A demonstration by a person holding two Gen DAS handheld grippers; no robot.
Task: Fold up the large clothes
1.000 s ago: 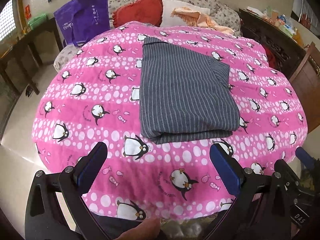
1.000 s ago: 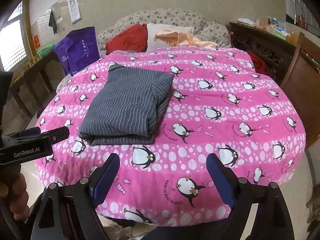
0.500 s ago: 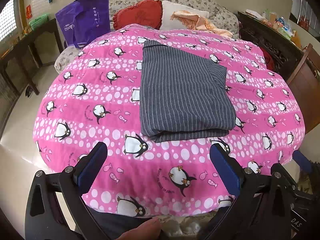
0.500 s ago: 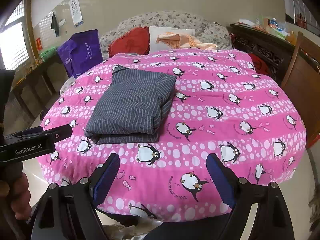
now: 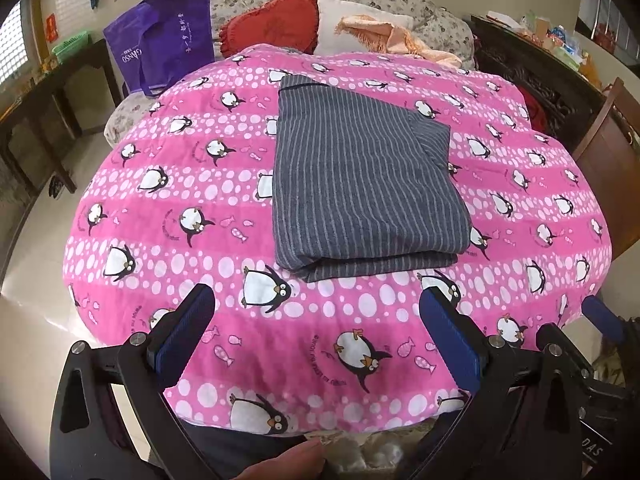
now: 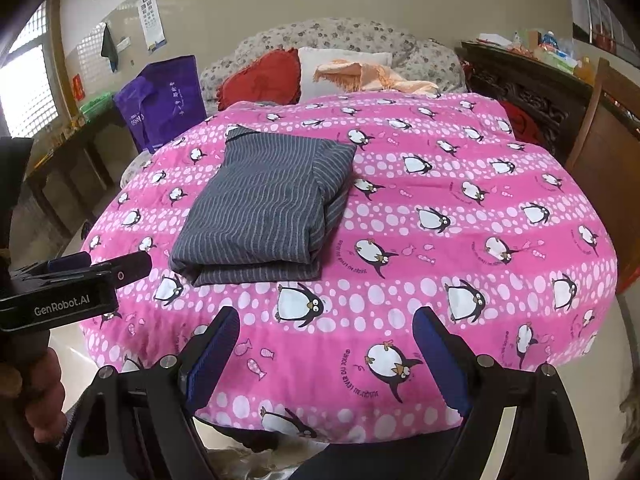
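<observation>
A grey striped garment [image 5: 360, 176] lies folded into a neat rectangle on a pink penguin blanket [image 5: 200, 208] over a round table. It also shows in the right wrist view [image 6: 264, 208], left of centre. My left gripper [image 5: 316, 316] is open and empty, held back near the table's front edge, short of the garment. My right gripper [image 6: 326, 334] is open and empty, also at the near edge, to the right of the garment. The left gripper's body [image 6: 60, 292] shows at the left of the right wrist view.
A purple bag [image 5: 164, 40] stands at the back left. A sofa with a red cushion [image 5: 272, 24] and a peach throw [image 5: 384, 36] sits behind the table. A dark carved cabinet [image 5: 540, 80] and a wooden chair [image 5: 608, 152] stand at the right.
Both grippers have drawn back and up from the table, so the garment and blanket look farther away. The garment has not moved. Both grippers stay open.
</observation>
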